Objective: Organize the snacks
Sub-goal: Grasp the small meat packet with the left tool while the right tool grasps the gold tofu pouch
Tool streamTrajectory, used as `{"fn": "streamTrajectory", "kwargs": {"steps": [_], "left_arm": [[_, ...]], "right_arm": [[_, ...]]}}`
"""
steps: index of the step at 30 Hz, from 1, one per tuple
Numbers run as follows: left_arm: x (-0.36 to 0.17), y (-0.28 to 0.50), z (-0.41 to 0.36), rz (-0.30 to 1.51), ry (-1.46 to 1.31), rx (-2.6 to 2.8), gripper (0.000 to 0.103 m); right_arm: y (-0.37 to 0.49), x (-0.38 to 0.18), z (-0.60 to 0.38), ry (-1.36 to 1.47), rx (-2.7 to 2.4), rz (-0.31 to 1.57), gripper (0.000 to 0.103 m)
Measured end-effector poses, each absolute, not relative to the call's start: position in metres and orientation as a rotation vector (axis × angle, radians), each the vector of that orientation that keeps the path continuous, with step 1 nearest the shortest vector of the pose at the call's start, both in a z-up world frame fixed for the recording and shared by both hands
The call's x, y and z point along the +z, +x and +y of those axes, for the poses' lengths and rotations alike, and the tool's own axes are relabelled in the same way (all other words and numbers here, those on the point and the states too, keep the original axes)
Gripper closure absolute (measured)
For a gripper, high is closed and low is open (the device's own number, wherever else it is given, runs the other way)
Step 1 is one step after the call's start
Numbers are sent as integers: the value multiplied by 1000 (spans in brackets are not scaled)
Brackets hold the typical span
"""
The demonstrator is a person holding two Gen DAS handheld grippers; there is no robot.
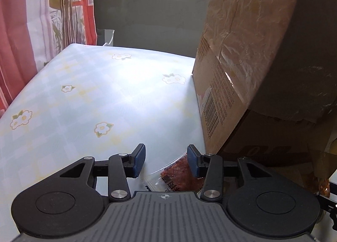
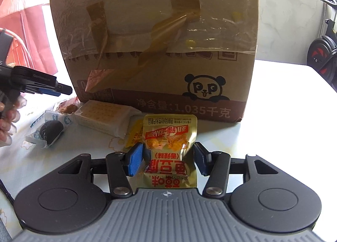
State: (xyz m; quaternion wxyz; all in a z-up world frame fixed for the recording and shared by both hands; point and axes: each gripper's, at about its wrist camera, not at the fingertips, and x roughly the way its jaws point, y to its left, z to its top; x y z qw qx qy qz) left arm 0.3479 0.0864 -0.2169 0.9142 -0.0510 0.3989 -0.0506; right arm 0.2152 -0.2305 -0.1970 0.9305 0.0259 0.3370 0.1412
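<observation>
In the right wrist view my right gripper (image 2: 168, 156) is open around a gold snack packet (image 2: 170, 147) with red print that lies on the table; the left pad touches its edge. Behind it lie a small yellow packet (image 2: 134, 134), a wrapped cracker (image 2: 103, 116), a wrapped dark cookie (image 2: 50, 130) and a reddish snack (image 2: 68, 107). My left gripper (image 1: 166, 160) is open just above a clear packet of red-brown snack (image 1: 179, 171) beside the cardboard box (image 1: 248, 52). The left gripper also shows at the left of the right wrist view (image 2: 52, 90).
The taped cardboard box with a panda logo (image 2: 160, 37) stands behind the snacks. The table has a pale floral cloth (image 1: 94, 98). Red curtains (image 1: 21, 20) hang at the left. Exercise equipment (image 2: 322, 52) stands at the far right.
</observation>
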Motion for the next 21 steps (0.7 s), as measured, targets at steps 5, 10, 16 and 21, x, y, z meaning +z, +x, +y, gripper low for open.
{"fn": "streamTrajectory", "kwargs": {"steps": [5, 10, 16, 21], "left_arm": [[-218, 340, 86, 835, -146, -161, 57], [-219, 317, 70, 828, 12, -173, 57], [-219, 300, 61, 803, 127, -202, 56], [-216, 302, 57, 822, 142, -218, 55]], "right_arm": [[216, -197, -228, 45, 290, 690, 49], [216, -197, -228, 49, 293, 690, 49], [217, -197, -228, 50, 292, 689, 49], [217, -197, -230, 55, 294, 691, 49]]}}
